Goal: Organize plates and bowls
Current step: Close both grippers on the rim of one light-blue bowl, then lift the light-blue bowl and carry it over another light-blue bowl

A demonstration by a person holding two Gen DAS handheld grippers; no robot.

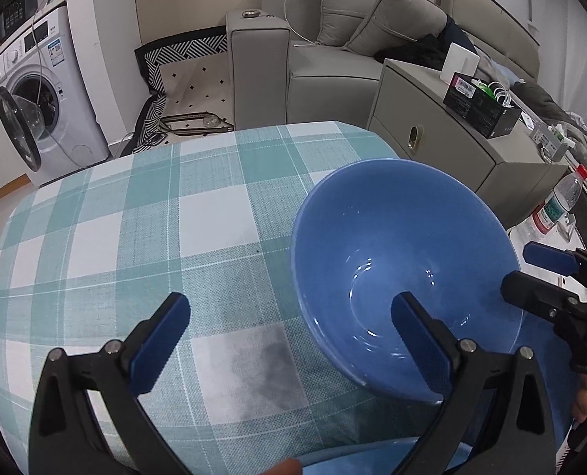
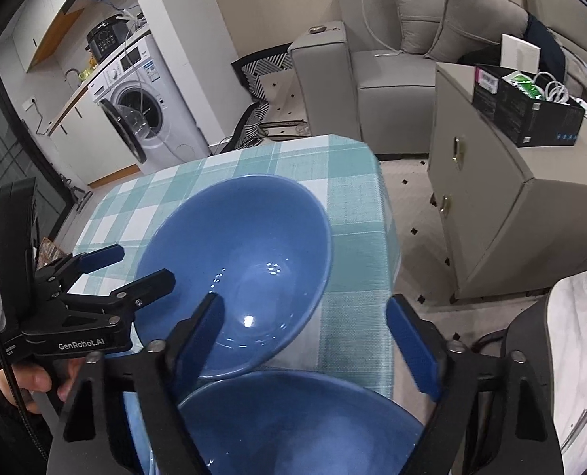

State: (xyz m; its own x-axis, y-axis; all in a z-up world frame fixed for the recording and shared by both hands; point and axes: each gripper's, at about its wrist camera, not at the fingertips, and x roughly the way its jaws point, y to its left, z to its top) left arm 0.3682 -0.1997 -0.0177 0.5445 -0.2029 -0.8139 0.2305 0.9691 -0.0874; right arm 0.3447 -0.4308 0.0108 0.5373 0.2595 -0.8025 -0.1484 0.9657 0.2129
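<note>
A large blue bowl (image 1: pixel 392 245) (image 2: pixel 250 245) stands on the teal-and-white checked tablecloth (image 1: pixel 155 237) (image 2: pixel 353 198). My left gripper (image 1: pixel 289 340) (image 2: pixel 125 269) is open and straddles the bowl's left wall, with one finger inside the bowl and the other over the cloth. My right gripper (image 2: pixel 307 340) (image 1: pixel 538 277) is also open and straddles the opposite wall: its left finger is over the bowl's inside, and its right finger stands clear of the rim. A second blue bowl (image 2: pixel 293 415) lies just below, at the near edge.
The table's far edge and right edge drop to the floor. A grey cabinet (image 2: pixel 491 217) bearing a black box (image 2: pixel 531 111) stands to the right, with a grey sofa (image 1: pixel 333 67) behind it. A washing machine (image 1: pixel 44 91) is at the far left, a water bottle (image 1: pixel 566 194) at the right.
</note>
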